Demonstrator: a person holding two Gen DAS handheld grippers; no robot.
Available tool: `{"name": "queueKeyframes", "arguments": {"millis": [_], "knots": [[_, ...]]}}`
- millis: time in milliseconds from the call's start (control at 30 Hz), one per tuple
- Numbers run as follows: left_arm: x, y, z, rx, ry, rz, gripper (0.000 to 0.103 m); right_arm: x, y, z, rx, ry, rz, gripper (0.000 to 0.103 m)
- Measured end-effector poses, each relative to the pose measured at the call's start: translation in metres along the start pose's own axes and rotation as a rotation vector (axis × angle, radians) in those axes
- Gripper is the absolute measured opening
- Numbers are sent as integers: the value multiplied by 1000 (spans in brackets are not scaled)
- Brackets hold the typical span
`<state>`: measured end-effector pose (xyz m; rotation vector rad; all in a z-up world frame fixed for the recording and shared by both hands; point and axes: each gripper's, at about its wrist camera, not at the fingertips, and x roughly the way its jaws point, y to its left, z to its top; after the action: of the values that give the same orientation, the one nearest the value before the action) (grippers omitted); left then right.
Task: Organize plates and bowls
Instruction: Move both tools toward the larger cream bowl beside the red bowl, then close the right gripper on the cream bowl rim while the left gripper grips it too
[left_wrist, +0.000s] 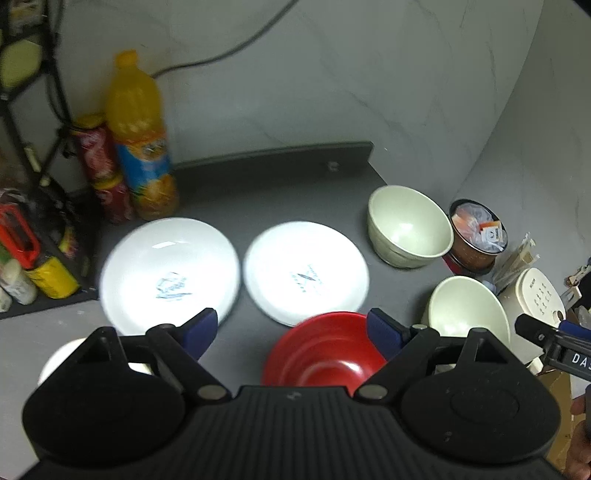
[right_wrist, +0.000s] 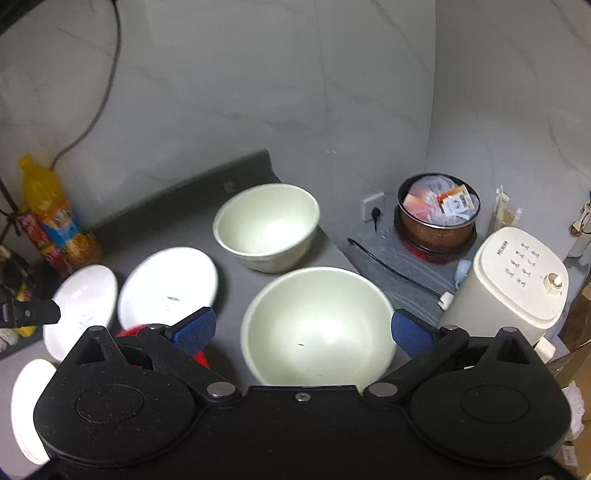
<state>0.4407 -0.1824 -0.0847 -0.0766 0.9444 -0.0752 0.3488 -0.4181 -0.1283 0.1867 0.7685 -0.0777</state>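
Observation:
Two white plates lie side by side on the dark counter, one to the left (left_wrist: 170, 271) and one to the right (left_wrist: 306, 273). A red bowl (left_wrist: 325, 354) sits just below them, partly between the open fingers of my left gripper (left_wrist: 293, 332), which hovers above it without touching. Two cream bowls stand to the right: a far one (left_wrist: 408, 230) and a near one (left_wrist: 467, 314). In the right wrist view, my right gripper (right_wrist: 303, 330) is open over the near cream bowl (right_wrist: 317, 326), with the far cream bowl (right_wrist: 267, 225) behind it. Another white plate (right_wrist: 26, 402) shows at the lower left.
An orange juice bottle (left_wrist: 142, 140) and red cans (left_wrist: 99, 158) stand at the back left beside a black rack (left_wrist: 40, 110). A brown pot of packets (right_wrist: 437, 216), a cream appliance (right_wrist: 513, 280) and a black cable (right_wrist: 391, 267) crowd the right. A grey wall closes off the back.

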Motion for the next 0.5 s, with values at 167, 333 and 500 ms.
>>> {"name": "queueKeyframes", "arguments": {"millis": [167, 333, 500], "knots": [[29, -26, -2, -8, 48, -32, 83, 24, -26, 0, 28, 72, 4, 87], [58, -54, -1, -4, 118, -69, 77, 44, -46, -4, 58, 137, 22, 77], [79, -81, 1, 21, 155, -102, 72, 64, -59, -11, 101, 197, 46, 69]]}}
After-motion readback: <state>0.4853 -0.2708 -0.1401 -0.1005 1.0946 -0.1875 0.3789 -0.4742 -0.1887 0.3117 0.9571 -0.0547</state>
